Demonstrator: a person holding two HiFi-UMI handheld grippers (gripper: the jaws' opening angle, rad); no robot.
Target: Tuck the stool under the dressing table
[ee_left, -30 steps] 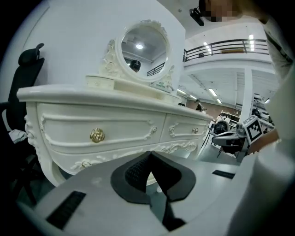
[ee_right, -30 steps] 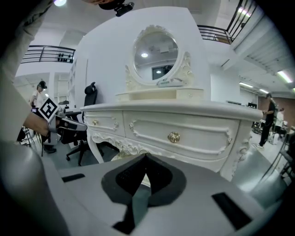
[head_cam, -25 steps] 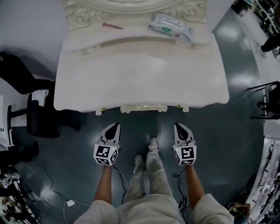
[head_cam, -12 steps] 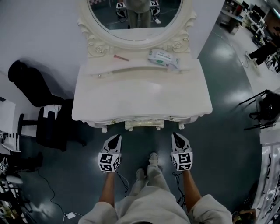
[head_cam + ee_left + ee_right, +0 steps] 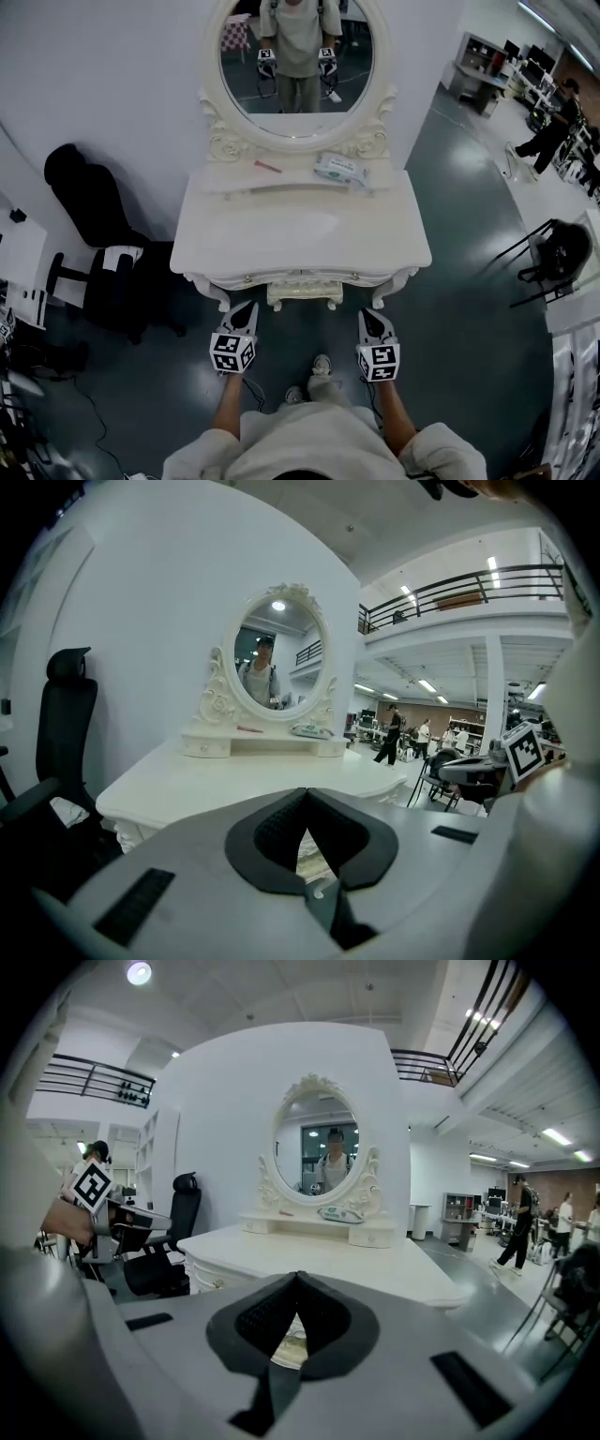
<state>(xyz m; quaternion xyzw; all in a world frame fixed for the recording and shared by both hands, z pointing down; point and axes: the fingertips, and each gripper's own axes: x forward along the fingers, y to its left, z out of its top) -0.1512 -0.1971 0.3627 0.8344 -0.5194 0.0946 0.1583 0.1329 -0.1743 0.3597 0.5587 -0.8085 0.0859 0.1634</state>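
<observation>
The cream dressing table [image 5: 300, 239] stands against the white wall, with its oval mirror [image 5: 295, 56] above. A cream stool [image 5: 302, 292] sits under the table's front edge; only its front rim and two short legs show. My left gripper [image 5: 246, 310] and right gripper [image 5: 369, 319] hang side by side just in front of the table, on either side of the stool and apart from it. Both are shut with nothing between the jaws. In the left gripper view the jaws [image 5: 305, 794] point at the tabletop [image 5: 234, 785], and in the right gripper view [image 5: 298, 1279] likewise.
A black office chair [image 5: 98, 234] stands left of the table. A pack of wipes [image 5: 339, 170] and a red pen [image 5: 267, 166] lie on the table's back shelf. A dark folding chair [image 5: 562, 253] is at the right, and people [image 5: 553, 122] walk further off.
The head view has risen and drawn back, so the table looks smaller and the mirror has come into sight. Both grippers have risen together, still shut and empty.
</observation>
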